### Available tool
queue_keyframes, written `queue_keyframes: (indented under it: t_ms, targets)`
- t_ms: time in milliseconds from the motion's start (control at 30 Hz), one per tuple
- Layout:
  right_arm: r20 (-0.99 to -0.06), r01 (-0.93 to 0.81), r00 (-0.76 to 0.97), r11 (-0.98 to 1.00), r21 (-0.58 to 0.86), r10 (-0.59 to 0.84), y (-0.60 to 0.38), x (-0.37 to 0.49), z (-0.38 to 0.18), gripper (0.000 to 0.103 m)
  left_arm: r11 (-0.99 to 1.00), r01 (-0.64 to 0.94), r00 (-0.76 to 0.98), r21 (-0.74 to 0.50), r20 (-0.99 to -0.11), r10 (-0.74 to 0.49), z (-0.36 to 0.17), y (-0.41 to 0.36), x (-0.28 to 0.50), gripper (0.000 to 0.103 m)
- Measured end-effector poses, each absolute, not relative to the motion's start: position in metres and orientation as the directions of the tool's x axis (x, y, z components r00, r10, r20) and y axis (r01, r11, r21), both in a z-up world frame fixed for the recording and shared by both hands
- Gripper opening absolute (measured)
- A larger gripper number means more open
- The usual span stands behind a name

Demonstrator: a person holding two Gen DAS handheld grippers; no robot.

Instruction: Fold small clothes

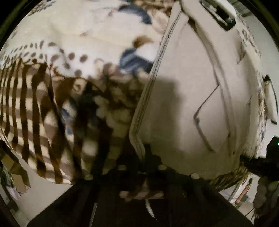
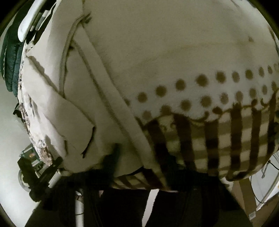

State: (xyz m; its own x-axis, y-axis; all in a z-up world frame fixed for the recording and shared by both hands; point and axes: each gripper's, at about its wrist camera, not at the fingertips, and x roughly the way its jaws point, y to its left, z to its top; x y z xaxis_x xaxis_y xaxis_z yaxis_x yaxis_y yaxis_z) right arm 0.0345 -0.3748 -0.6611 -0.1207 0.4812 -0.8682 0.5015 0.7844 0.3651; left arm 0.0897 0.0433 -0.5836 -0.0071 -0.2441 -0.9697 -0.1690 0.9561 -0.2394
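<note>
A small cream garment with pockets and seams (image 1: pixel 188 97) lies on a patterned blanket (image 1: pixel 52 52) and fills the right half of the left wrist view. It also fills the left and middle of the right wrist view (image 2: pixel 97 97). My left gripper (image 1: pixel 144 157) is dark and blurred at the garment's lower hem, its fingers close together on the hem edge. My right gripper (image 2: pixel 139 167) is dark at the garment's lower edge where cloth meets blanket (image 2: pixel 218 136); its fingertips are hidden under the fabric.
The blanket has brown stripes, dots and blue patches. A white hanger (image 1: pixel 225 10) lies at the garment's far end. A green quilted item (image 2: pixel 10 57) lies at the far left. Pale floor (image 2: pixel 10 139) and cardboard boxes (image 2: pixel 252 200) show beyond the blanket's edges.
</note>
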Motion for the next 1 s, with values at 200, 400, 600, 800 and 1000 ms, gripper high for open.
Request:
queue_keyframes:
  t_ms: [200,400,600,800,1000]
  targets:
    - [-0.853,0.492,-0.059,0.759,0.427,0.518,-0.361,0.058,-0.622,0.004,0.898,-0.257,0.080,-0.356,-0.934,-0.347,-0.532,0.057,0.103,0.003]
    - [-0.834,0.488,0.048,0.716,0.500,0.549,-0.377,0.121,-0.587,0.004,0.856,-0.246,0.195,-0.455,-0.888,-0.416,-0.512,0.063,0.184,0.004]
    - [-0.838,0.523,0.187,0.671,0.526,0.512,-0.408,0.205,-0.584,0.011,0.779,-0.285,0.244,-0.559,-0.828,-0.504,-0.542,0.066,0.283,0.010]
    - [-0.874,0.523,0.206,0.705,0.479,0.441,-0.426,0.204,-0.578,0.055,0.769,-0.327,0.354,-0.550,-0.825,-0.440,-0.525,0.090,0.288,0.062]
    - [-0.880,0.486,0.166,0.740,0.465,0.444,-0.420,0.209,-0.600,0.055,0.875,-0.249,0.271,-0.416,-0.897,-0.350,-0.548,0.066,0.298,0.062]
